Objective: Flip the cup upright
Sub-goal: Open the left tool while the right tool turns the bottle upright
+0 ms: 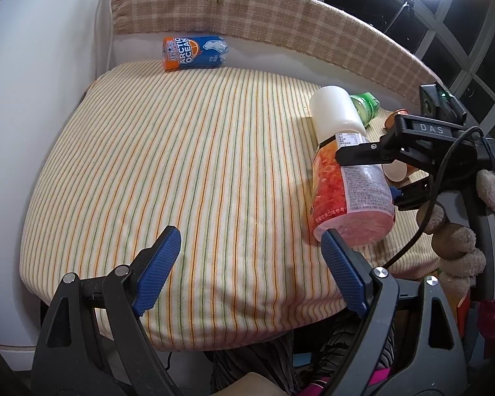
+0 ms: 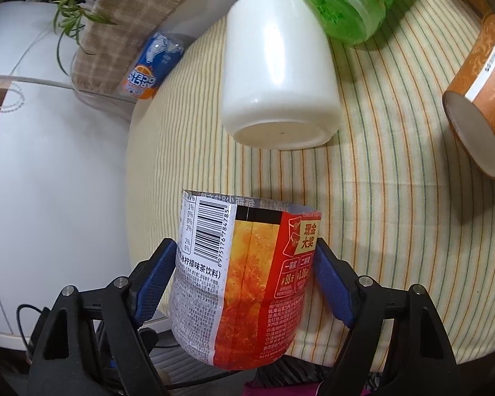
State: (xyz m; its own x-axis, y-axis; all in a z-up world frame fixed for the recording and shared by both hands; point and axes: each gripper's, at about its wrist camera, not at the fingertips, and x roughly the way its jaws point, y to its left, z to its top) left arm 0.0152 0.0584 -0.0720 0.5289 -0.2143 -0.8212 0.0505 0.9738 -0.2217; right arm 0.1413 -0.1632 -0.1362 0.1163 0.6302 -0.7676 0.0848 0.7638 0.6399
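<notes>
The cup is a cut-off bottle with an orange and red label point(image 2: 244, 283); my right gripper point(image 2: 244, 287) is shut on it, both blue pads pressed on its sides. It is held tilted above the striped table point(image 1: 181, 165), its open cut end pointing away from the camera. In the left wrist view the cup point(image 1: 349, 191) hangs at the right, in the right gripper point(image 1: 373, 175). My left gripper point(image 1: 247, 264) is open and empty over the table's near edge, its right fingertip close below the cup's base.
A white cup point(image 2: 277, 76) lies on its side just beyond the held cup, with a green bottle point(image 2: 349, 0) behind it. Orange paper cups point(image 2: 478, 99) lie at the right. A blue and orange Arctic Ocean bottle point(image 1: 194, 53) lies at the far edge.
</notes>
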